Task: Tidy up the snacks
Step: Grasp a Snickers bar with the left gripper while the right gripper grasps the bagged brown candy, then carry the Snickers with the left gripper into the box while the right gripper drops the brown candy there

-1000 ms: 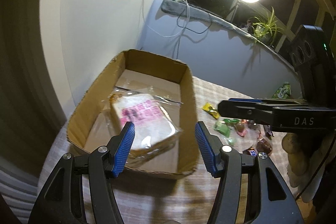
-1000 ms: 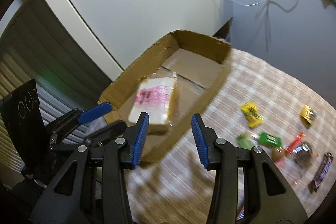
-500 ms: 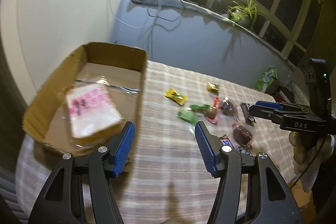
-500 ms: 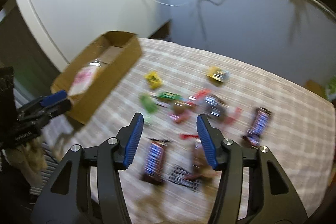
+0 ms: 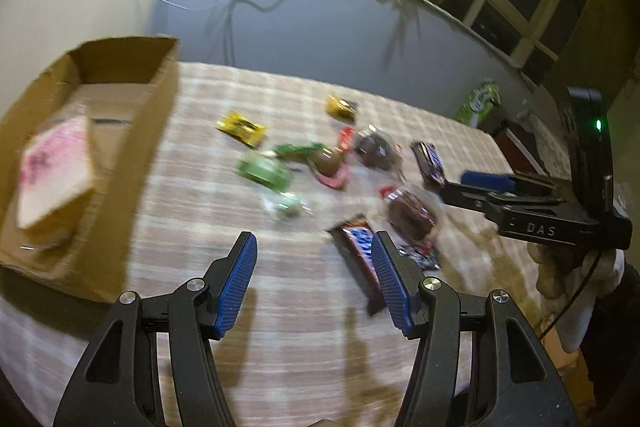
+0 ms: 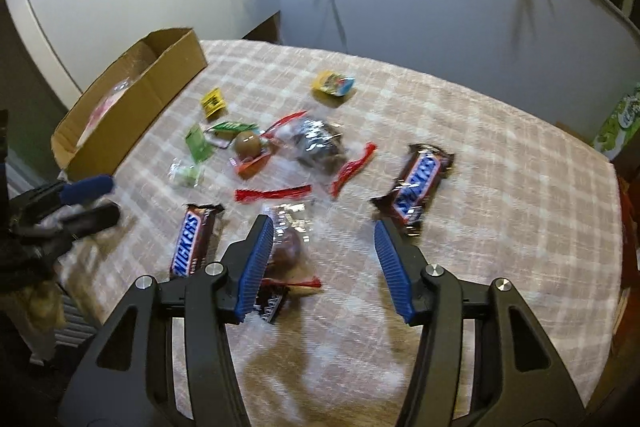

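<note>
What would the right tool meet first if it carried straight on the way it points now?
Probably bare checked tablecloth. The right tool is open and empty, and the cloth between its blue pads looks free. The clear-wrapped brown pastry lies by its left pad and a brown Snickers bar just beyond its right pad; depth is unclear.

Surface (image 6: 500, 187): beige-and-white plaid cloth. Box (image 6: 160, 95): plain brown cardboard. Bars (image 6: 416, 187): dark brown wrappers, blue-and-white lettering. Strips (image 6: 272, 193): red. Sachet (image 6: 212, 102): yellow, black print. Claw pads (image 6: 256, 259): ribbed blue on black arms.
</note>
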`<state>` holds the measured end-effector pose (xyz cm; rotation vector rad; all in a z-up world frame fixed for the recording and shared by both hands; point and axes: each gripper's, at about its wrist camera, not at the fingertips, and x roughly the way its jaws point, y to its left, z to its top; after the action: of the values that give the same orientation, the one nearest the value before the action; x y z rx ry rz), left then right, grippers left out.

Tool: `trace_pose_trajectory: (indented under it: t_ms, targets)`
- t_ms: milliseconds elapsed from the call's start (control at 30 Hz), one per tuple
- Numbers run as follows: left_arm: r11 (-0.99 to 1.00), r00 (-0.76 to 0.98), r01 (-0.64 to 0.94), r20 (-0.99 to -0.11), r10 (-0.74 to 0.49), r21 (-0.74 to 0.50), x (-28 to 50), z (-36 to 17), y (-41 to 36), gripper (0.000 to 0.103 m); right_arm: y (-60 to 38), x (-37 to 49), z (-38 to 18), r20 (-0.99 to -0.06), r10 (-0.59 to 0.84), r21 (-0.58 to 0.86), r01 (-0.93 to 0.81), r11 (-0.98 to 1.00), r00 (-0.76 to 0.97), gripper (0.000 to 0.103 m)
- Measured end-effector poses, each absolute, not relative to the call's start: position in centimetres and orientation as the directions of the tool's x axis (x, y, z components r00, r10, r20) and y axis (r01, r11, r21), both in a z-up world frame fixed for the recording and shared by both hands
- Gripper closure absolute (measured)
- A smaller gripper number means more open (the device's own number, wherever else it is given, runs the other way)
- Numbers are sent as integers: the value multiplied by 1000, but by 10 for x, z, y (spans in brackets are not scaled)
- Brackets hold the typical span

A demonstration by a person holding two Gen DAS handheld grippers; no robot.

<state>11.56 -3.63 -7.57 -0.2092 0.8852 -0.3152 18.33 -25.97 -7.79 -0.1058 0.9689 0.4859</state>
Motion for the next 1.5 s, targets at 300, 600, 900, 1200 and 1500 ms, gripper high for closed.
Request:
trace_pose_trajectory:
  t_ms: [300,600,900,1200,1500]
  targets:
    - [925,521,223,-764,-380,-308,127,-95,-76,47,-235,190,-96,-836,374,145,-496,856,401,58]
    - [935,497,218,-793,-352,-279,139,-105,-88,58,-229,198,-106,-855,363,142,-505,852,371,62]
    - [941,499,232,-801,-332,-245,150,-108,-93,74,-224,199,-111,-864,347,125,-511,850,365,66]
    - [942,511,258,-798,-320,-213,150,-110,-93,76,-227,196,-108,-860,344,126,-496,859,378,69]
    - [941,530,252,-782,-329,-226,137,-101,-80,76,-230,190,-91,-838,364,134,-493,860,407,69]
